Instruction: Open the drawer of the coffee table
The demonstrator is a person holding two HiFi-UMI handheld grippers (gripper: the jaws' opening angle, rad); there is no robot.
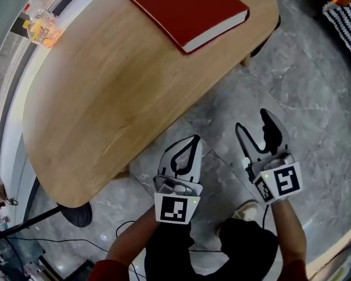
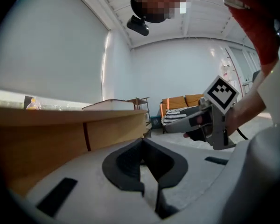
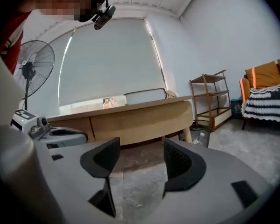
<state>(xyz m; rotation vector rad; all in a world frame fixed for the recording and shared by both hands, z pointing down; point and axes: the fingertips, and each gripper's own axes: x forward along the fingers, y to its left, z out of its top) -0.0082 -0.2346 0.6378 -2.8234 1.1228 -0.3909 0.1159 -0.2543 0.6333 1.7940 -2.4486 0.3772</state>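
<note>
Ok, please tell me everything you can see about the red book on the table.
The red book is a closed hardcover, as it looks, with a plain red cover and pale page edges. It lies flat near the far end of the wooden coffee table, turned at an angle to its edge. Only the tabletop touches it.

Head view: I look steeply down on the coffee table (image 1: 105, 98) from above. Both gripper views — low, near the floor (image 3: 137, 174) — face its wooden side; all three share the book (image 1: 184, 10).
</note>
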